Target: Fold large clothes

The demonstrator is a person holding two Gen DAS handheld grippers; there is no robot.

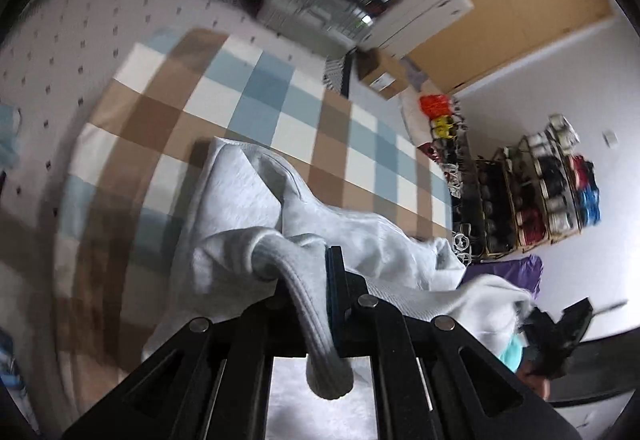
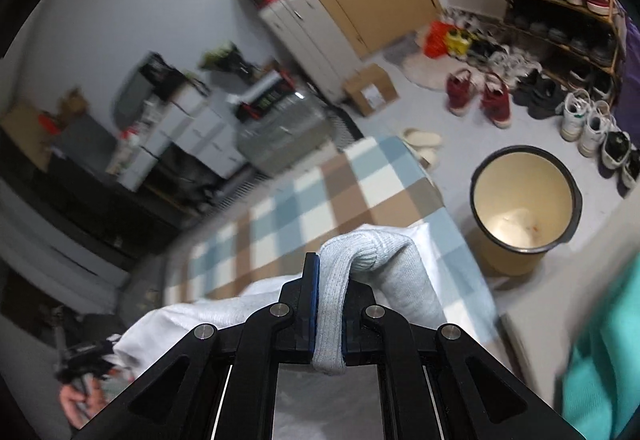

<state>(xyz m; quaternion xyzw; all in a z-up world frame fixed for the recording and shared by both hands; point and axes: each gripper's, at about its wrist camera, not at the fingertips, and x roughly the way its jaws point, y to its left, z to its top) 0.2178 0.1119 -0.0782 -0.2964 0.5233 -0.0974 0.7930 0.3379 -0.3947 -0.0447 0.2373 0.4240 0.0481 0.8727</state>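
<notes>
Both tongs pinch the grey top, stretched between them

The left gripper (image 1: 320,304) is pressed on one ribbed cuff of the grey top (image 1: 240,207). The right gripper (image 2: 329,304) is pressed on the other. The top hangs sideways between them, over the checked blanket (image 1: 256,87).

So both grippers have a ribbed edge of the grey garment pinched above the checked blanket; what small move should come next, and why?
Probably lower it and spread it flat. The left gripper and right gripper each clamp the grey garment, which hangs bunched over the checked blanket, not yet laid out for folding.
</notes>
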